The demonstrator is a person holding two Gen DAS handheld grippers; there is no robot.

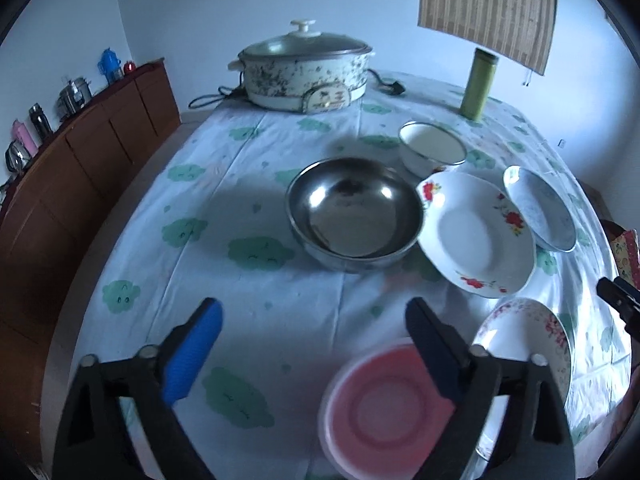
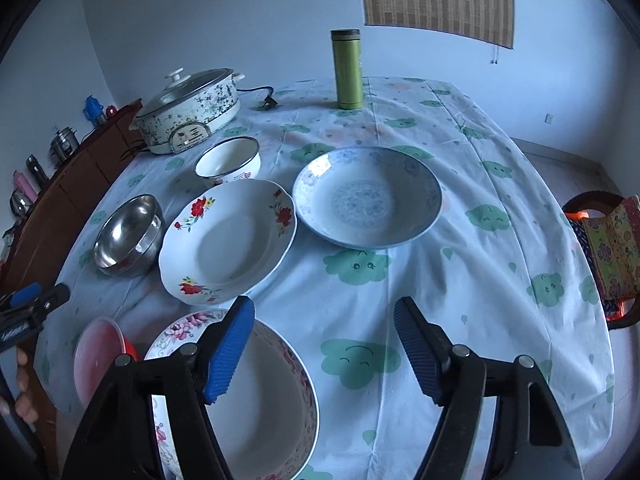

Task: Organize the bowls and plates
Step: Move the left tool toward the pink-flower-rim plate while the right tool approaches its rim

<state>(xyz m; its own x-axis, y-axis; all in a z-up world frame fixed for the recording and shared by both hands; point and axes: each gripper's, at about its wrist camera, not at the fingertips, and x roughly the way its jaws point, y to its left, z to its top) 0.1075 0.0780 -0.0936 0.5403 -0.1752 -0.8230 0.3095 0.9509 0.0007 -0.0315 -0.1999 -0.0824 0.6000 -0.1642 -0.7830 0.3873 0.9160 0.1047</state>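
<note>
Label (image 2: 188,136) on cooker (image 2: 188,114), unreadable

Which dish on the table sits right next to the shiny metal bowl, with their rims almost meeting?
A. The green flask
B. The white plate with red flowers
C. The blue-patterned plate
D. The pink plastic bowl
B. The white plate with red flowers lies directly beside the stainless steel bowl, their rims almost meeting, while the blue-patterned plate lies beyond it, on its far side from the bowl.
</note>
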